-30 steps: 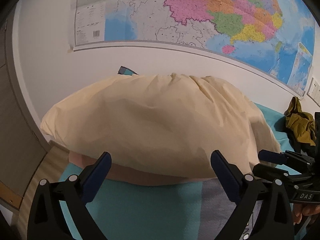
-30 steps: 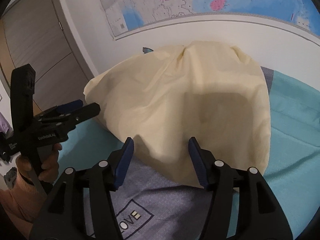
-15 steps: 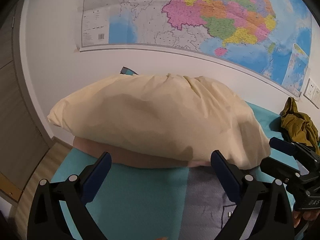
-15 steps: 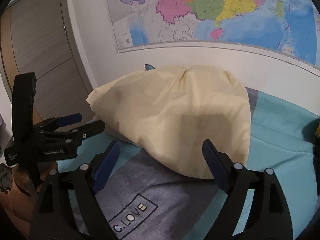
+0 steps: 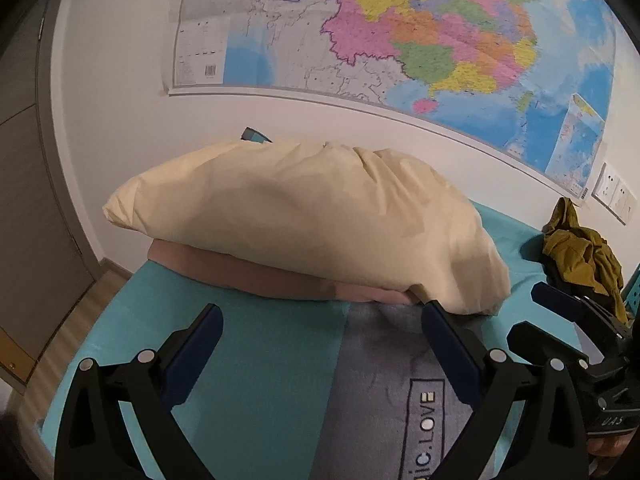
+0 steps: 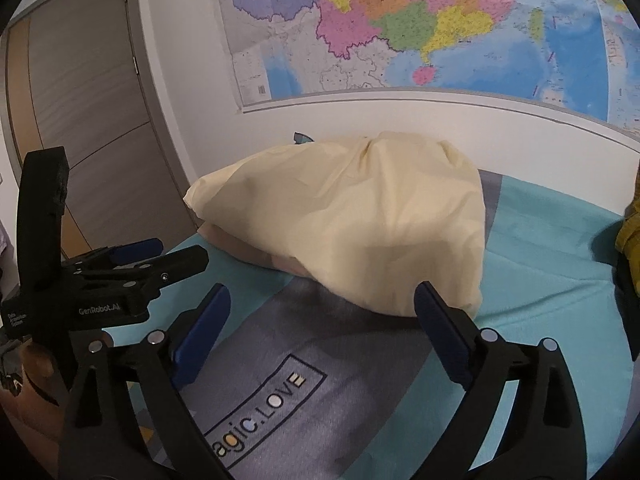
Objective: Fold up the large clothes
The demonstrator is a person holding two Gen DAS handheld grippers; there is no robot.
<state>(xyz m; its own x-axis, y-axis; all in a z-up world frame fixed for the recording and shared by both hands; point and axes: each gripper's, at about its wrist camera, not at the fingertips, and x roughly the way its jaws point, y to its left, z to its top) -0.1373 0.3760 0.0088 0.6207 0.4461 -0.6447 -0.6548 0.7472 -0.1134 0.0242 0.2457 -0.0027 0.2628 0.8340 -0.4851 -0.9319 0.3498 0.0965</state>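
A grey-blue garment [image 5: 384,380] with a "magic.LOVE" print lies flat on the teal bed sheet [image 5: 260,360]; its far end runs under a cream pillow [image 5: 300,224]. My left gripper [image 5: 320,312] is open over the garment's left edge and the sheet, with nothing between its fingers. My right gripper [image 6: 323,292] hovers over the garment [image 6: 280,360] near the print; its jaws are opening and hold nothing. In the left wrist view the right gripper [image 5: 560,320] shows at the right edge. The right wrist view has the left gripper [image 6: 160,256] at the left, in a hand.
The cream pillow [image 6: 360,216] rests on a pink pillow [image 5: 260,276] against the wall under a large map [image 5: 400,40]. A crumpled olive garment [image 5: 580,248] lies on the bed at the right. A grey door [image 6: 80,100] stands left of the bed.
Both grippers have drawn back from the pillow, so more of the garment and its print shows. The right gripper's jaws have spread much wider.
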